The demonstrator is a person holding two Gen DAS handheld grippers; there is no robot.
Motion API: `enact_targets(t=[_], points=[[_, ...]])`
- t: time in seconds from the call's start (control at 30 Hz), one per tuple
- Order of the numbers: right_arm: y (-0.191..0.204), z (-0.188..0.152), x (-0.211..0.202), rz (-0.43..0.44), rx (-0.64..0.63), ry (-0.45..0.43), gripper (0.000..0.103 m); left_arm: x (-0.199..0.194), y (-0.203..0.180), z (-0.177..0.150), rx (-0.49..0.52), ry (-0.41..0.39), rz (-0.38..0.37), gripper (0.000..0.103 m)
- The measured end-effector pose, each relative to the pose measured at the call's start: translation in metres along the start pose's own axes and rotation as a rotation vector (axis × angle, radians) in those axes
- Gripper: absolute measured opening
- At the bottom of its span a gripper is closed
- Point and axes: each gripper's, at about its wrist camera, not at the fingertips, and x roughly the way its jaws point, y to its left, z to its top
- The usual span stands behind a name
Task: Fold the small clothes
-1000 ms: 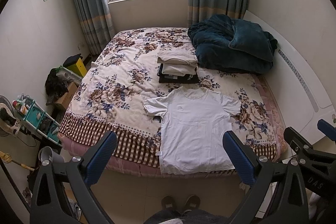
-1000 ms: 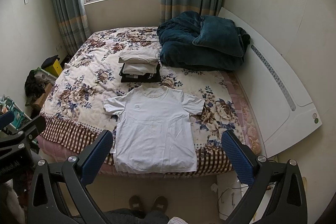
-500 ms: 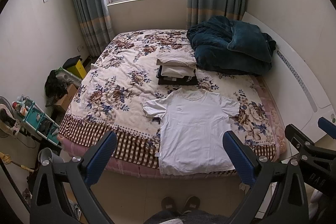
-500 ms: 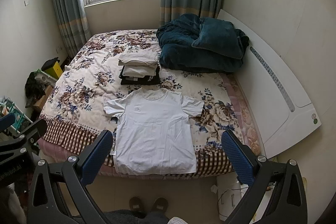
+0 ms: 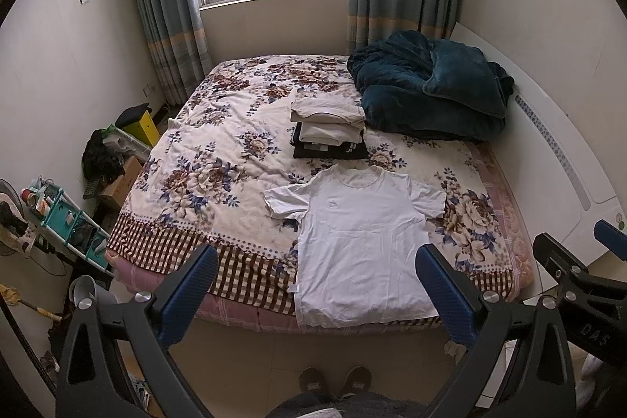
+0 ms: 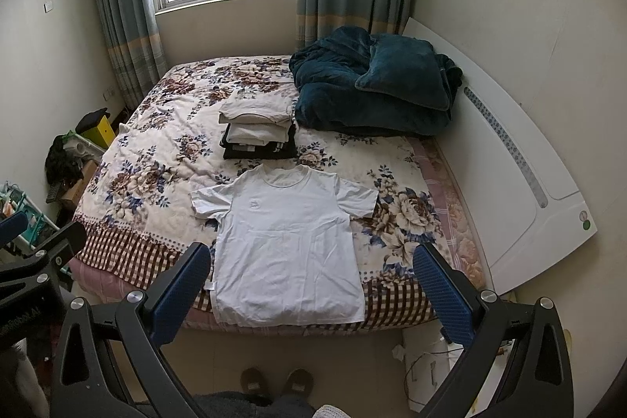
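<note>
White T-shirt (image 5: 362,241) lies flat, face up, on the near edge of the bed (image 5: 219,159), hem overhanging. Just beyond its collar: 1 stack of folded clothes (image 5: 329,132); a dark blanket (image 5: 427,96) lies far right. Left gripper (image 5: 317,294) and right gripper (image 6: 309,290) hang above the floor, jaws wide apart, empty. A teal rack (image 5: 74,226) at left holds small items, too small to identify.

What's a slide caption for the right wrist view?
Open right gripper above white T-shirt spread flat on floral bed.
</note>
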Motion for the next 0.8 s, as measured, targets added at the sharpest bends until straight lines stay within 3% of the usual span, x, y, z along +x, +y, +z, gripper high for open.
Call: enact_targets(t=[0.53,0.8], points=[[-0.003,0.000,0.005,0.008,0.008,0.026,0.103,0.010,-0.003,0.004,0.000,0.021,-0.008,0.103],[0.006,0.002,0.036,-0.032,0.066,0.039,0.103,0.075,0.009,0.017,0.009,0.019,0.015,0.103]])
